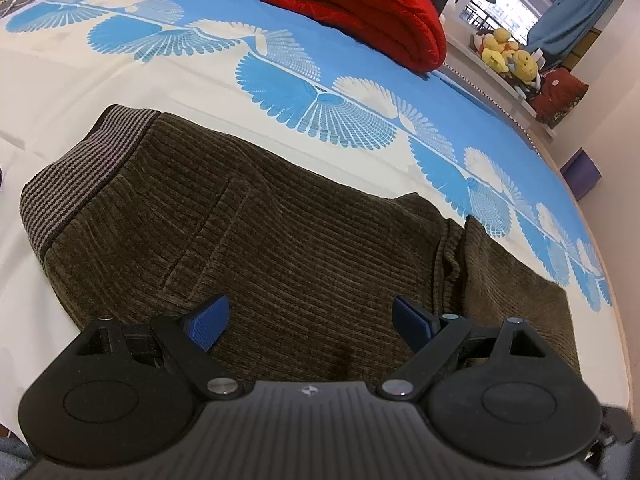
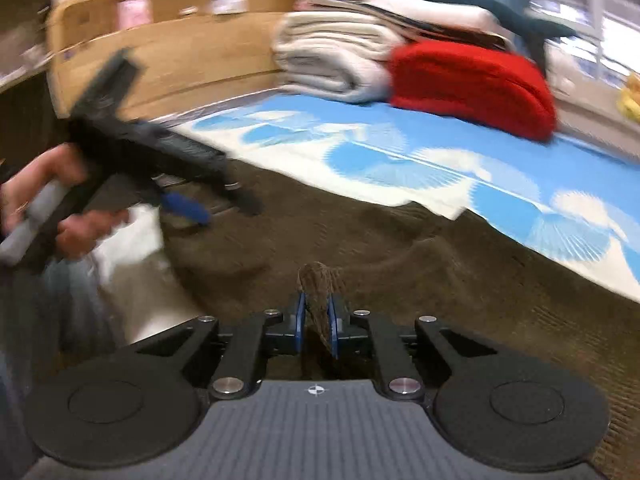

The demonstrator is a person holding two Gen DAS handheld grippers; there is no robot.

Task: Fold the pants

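- We see the brown corduroy pants [image 1: 280,220] lying flat on the cream part of the bed [image 1: 120,76], striped waistband [image 1: 76,176] toward its headboard end
- Our left gripper [image 1: 310,322] hovers over them, jaws wide apart, holding nothing
- Our right gripper [image 2: 316,316] is clamped on a pinched fold of the pants

The pants [image 1: 280,232] are dark olive-brown corduroy with a waistband [image 1: 80,168] striped grey and dark brown. The bedsheet [image 1: 240,4] is sky blue and cream with a fan-leaf pattern. A folded blanket [image 1: 360,12] is bright red; plush toys [image 1: 508,54] are yellow. Both grippers are black with blue pads [image 1: 210,322].
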